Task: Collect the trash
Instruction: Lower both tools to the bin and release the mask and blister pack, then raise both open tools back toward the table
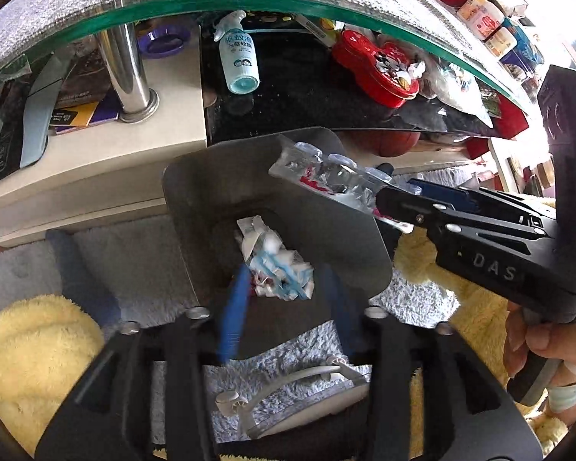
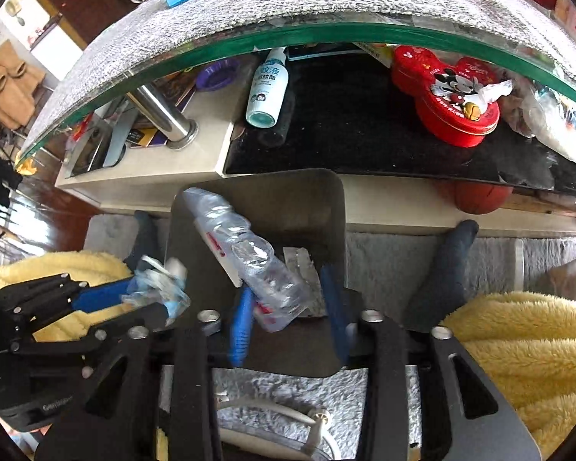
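Note:
A grey metal bin stands on the rug below both grippers. My left gripper is open over it. A crumpled white and blue wrapper hangs between its blue fingers, with a gap on the right side. My right gripper is open too. A crushed clear plastic bottle leans against the left finger, clear of the other, and tilts over the bin's mouth. Some silvery trash lies inside the bin.
A glass-topped table with a grey mat curves behind the bin. Its lower shelf carries a spray bottle, a red tin and a chrome leg. Yellow fleece flanks the bin. A white cable lies on the grey rug.

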{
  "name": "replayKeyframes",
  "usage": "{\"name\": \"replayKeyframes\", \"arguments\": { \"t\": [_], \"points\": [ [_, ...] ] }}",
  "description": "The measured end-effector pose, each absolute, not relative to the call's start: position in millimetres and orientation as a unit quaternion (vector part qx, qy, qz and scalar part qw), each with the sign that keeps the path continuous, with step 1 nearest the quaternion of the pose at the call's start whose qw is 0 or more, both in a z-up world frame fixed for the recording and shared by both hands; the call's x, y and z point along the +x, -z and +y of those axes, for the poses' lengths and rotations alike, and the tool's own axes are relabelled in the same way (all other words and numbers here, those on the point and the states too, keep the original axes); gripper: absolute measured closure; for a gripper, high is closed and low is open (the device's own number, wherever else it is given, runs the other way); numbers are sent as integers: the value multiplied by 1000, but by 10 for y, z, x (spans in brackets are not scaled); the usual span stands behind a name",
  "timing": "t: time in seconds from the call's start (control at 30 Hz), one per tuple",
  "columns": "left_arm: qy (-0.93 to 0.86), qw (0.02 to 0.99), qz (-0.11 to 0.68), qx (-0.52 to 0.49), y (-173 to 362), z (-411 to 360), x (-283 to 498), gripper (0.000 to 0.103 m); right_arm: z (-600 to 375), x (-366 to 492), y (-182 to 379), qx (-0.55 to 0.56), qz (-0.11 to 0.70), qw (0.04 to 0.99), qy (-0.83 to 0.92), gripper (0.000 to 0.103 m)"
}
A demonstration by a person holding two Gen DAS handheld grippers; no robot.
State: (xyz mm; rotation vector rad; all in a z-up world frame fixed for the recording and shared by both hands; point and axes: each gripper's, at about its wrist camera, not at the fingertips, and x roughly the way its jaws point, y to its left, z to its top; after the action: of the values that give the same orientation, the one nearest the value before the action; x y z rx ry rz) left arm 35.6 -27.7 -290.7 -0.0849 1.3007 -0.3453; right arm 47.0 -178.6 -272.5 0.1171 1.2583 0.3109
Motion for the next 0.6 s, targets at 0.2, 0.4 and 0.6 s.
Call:
{"name": "replayKeyframes", "arguments": {
  "t": [0.2, 0.4, 0.6],
  "points": [
    [153, 780, 605, -35, 2908, -242, 385, 52, -1840, 526, 2704, 67, 583, 798, -138, 40],
    [140, 790, 596, -34, 2790, -148, 443, 43, -1963, 600, 2543, 77, 568, 810, -124, 30],
    [130, 819, 557, -40, 2408, 12, 574, 39, -2091, 768, 2118, 86, 526, 838, -119, 26]
  ]
}}
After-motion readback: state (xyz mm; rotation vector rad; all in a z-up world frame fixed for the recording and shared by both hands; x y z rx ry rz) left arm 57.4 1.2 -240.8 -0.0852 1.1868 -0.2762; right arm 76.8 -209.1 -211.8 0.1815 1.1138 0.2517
